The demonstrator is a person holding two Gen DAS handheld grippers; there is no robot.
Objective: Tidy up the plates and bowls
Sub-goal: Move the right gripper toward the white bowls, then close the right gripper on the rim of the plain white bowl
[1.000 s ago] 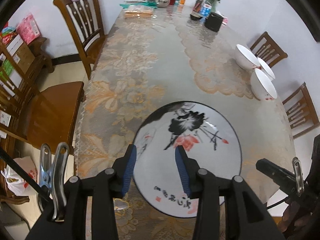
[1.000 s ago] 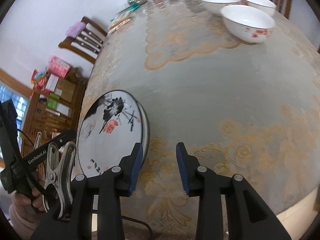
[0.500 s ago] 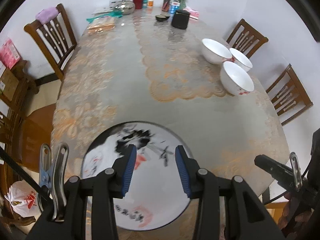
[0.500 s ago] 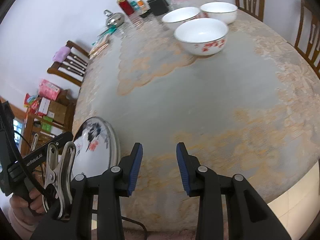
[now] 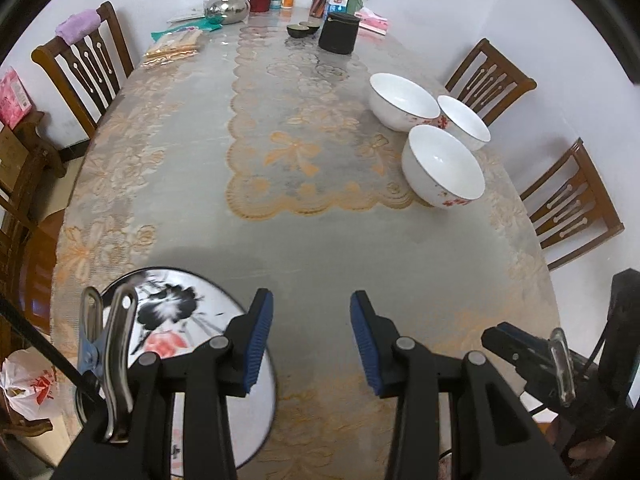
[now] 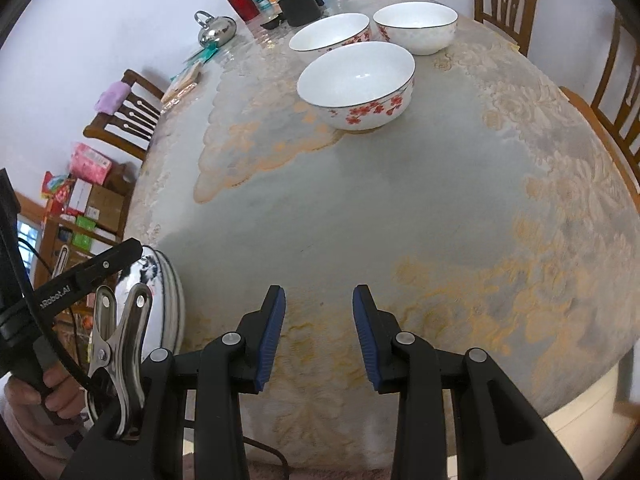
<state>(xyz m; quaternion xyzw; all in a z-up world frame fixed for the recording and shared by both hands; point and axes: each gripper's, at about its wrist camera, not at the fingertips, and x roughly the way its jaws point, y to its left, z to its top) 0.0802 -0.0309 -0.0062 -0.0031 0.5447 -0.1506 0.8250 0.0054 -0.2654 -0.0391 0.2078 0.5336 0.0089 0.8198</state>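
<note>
Bowls: the nearest bowl (image 6: 356,86) is sitting upright ahead of the right gripper (image 6: 319,334), well apart, with two more behind it, while the left gripper (image 5: 311,344) is hovering farther off beside the plate (image 5: 172,320), both standing part-open and empty.

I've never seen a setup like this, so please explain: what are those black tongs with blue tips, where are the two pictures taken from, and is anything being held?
No robot here: a person holds a hand-operated gripper in each hand, each carrying a wide-angle camera looking along its two fingers. One picture comes from the left gripper, the other from the right gripper. Both hang open over the table with nothing between the blue pads. On the lace cloth stand three white bowls with red blossoms, and near the front edge a stack of painted plates. A kettle and bottles crowd the far end.
</note>
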